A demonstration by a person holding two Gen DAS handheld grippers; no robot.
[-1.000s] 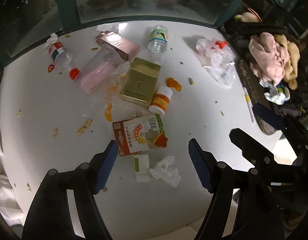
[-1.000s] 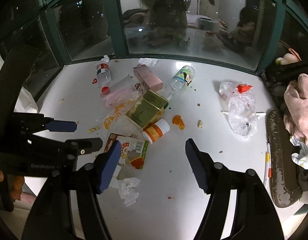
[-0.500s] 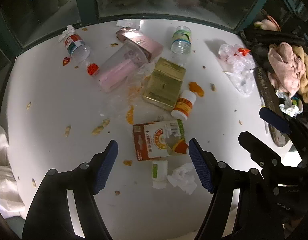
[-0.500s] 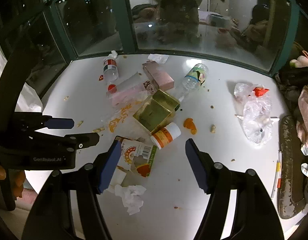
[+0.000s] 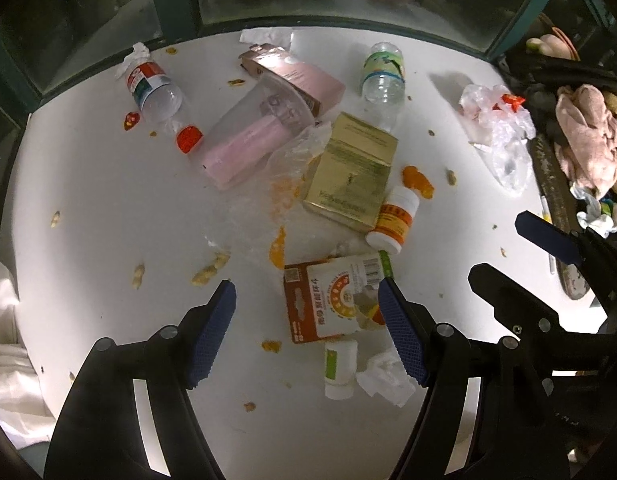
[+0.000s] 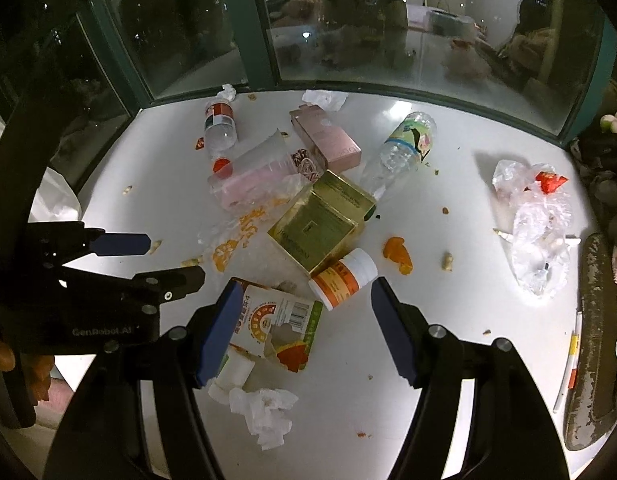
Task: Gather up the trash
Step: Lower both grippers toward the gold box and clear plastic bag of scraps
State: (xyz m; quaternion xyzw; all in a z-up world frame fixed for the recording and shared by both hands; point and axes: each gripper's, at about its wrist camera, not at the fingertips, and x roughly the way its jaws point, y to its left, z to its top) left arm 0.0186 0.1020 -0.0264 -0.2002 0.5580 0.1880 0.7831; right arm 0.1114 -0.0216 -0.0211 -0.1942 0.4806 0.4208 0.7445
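Observation:
Trash lies scattered on a white table (image 5: 88, 200). An orange and white carton (image 5: 332, 304) lies flat just ahead of my left gripper (image 5: 306, 300), which is open and empty above it. Near it are a small white tube (image 5: 339, 368), a crumpled tissue (image 5: 384, 378), a white pill bottle (image 5: 394, 220), a gold box (image 5: 354, 176), a clear cup with pink inside (image 5: 252, 136), a pink box (image 5: 296, 76) and two plastic bottles (image 5: 154, 88) (image 5: 382, 76). My right gripper (image 6: 304, 304) is open and empty above the carton (image 6: 276, 320) and pill bottle (image 6: 342, 276).
A clear plastic bag with a red scrap (image 6: 536, 216) lies at the right. Orange peel (image 6: 398, 254) and crumbs dot the table. Dark window glass (image 6: 348, 20) bounds the far edge. Pink cloth (image 5: 588, 136) and clutter sit off the right edge. White fabric (image 5: 4, 340) hangs at the left.
Both grippers have shifted left and back a little, so the trash pile sits further right in the left wrist view. Both stay open; nothing on the table has moved.

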